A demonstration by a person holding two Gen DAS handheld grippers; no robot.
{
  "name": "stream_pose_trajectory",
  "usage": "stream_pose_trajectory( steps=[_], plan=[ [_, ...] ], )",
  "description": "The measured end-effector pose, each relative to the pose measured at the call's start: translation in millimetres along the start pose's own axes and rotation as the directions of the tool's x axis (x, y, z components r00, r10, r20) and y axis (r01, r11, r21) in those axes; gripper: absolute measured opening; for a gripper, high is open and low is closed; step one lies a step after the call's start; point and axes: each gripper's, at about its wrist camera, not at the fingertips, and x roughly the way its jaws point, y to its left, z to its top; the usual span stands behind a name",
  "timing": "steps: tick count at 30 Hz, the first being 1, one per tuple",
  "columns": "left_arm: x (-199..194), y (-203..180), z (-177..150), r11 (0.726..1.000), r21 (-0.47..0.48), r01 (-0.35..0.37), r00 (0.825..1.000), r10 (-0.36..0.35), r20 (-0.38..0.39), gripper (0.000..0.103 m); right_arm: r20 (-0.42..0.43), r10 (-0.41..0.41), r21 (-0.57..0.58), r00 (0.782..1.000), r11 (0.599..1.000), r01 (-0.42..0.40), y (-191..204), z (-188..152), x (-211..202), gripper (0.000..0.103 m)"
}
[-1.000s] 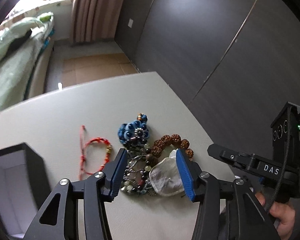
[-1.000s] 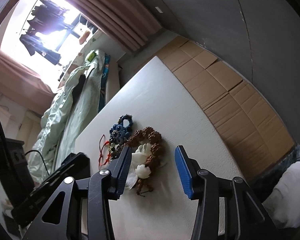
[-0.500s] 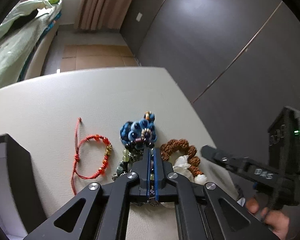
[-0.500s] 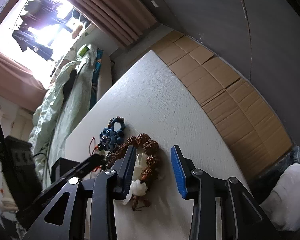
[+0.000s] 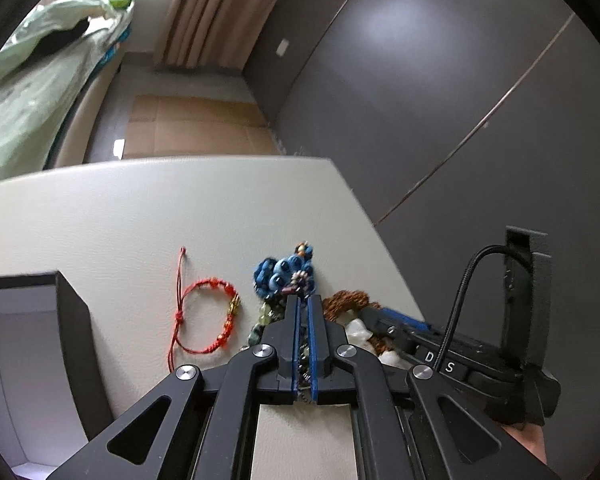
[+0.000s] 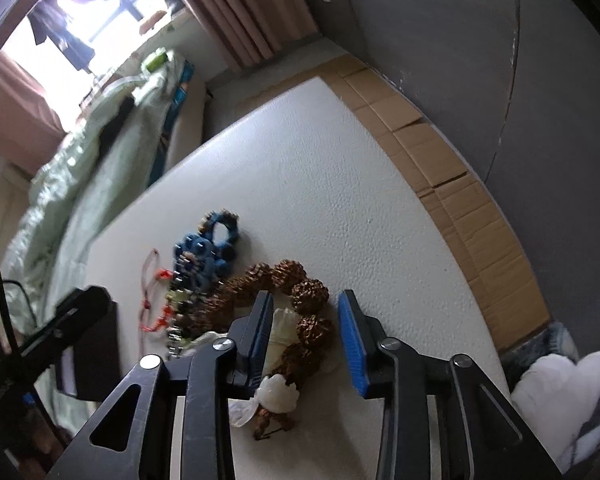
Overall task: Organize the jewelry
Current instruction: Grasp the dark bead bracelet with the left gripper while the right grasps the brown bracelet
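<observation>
Left wrist view: your left gripper (image 5: 303,312) has its blue pads nearly together, pinched on a strand of mixed beads (image 5: 303,356) that runs up between them; part of that strand shows as green and dark beads (image 5: 265,318) just left of the fingers. Ahead of the tips sits the blue bead cluster (image 5: 282,274) on the white table (image 5: 140,216), touching the strand's far end as far as you can tell. The red cord bracelet (image 5: 206,318) lies flat to the left, apart from the pile, its loose tail pointing away from you. The black box (image 5: 70,332) stands open at the left edge, pale lining visible inside. To the right, the brown seed-bead bracelet (image 5: 346,300) and a white piece (image 5: 358,330) lie partly hidden under your right gripper (image 5: 400,316), which reaches in from the right; from here you cannot tell its opening. Right wrist view: your right gripper (image 6: 306,320) stands wide apart, holding nothing, its fingers straddling the near arc of the brown seed-bead bracelet (image 6: 296,280); the left finger sits inside the loop over the white piece (image 6: 282,330), the right finger outside on bare table (image 6: 360,220). A white carved bead (image 6: 278,394) lies at the bracelet's near end. The blue bead cluster (image 6: 206,250) rests beyond, the red cord bracelet (image 6: 152,296) further left, and the left gripper's dark body (image 6: 80,312) comes in at the left.
</observation>
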Motion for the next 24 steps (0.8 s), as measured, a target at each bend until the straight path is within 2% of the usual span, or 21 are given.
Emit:
stream_pose_trajectory(
  steps=[2, 4, 6, 8, 12, 16, 18, 21, 24],
  plan=[
    [6, 2, 0, 1.0, -0.011, -0.006, 1.0, 0.006, -0.024, 0.007, 0.0, -0.034, -0.019, 0.999, 0.999, 0.034, 1, 1, 1, 0.022],
    [11, 2, -2, 1.0, -0.009, -0.014, 0.999, 0.013, -0.033, 0.016, 0.002, -0.019, -0.006, 1.0, 1.0, 0.019, -3, 0, -1, 0.021],
    [12, 1, -3, 1.0, -0.009, -0.015, 0.999, 0.014, -0.032, 0.05, 0.005, 0.011, 0.022, 1.0, 1.0, -0.011, -10, -2, -4, 0.021],
    [11, 0, -5, 1.0, -0.012, -0.009, 1.0, 0.009, -0.013, 0.06, 0.025, 0.062, 0.057, 0.998, 0.996, -0.064, -17, -3, -10, 0.021],
    [14, -3, -4, 1.0, -0.01, 0.005, 1.0, -0.006, -0.009, 0.06, 0.073, 0.138, 0.093, 0.988, 0.985, -0.144, -26, -7, -23, 0.021],
    [22, -10, -5, 1.0, 0.008, 0.005, 1.0, -0.005, -0.016, 0.058, 0.093, 0.171, 0.116, 0.981, 0.976, -0.182, -33, -13, -30, 0.021],
    [29, -14, -8, 1.0, 0.016, 0.011, 0.999, -0.011, -0.033, 0.047, 0.092, 0.172, 0.12, 0.981, 0.976, -0.183, -33, -13, -30, 0.021],
    [41, -19, -11, 1.0, 0.027, -0.001, 0.998, 0.002, -0.061, 0.036, 0.087, 0.154, 0.129, 0.984, 0.978, -0.165, -32, -14, -29, 0.021],
    [50, -20, -14, 0.999, 0.037, -0.023, 0.997, 0.026, -0.075, 0.031, 0.094, 0.116, 0.158, 0.989, 0.979, -0.13, -36, -15, -31, 0.021]
  ],
)
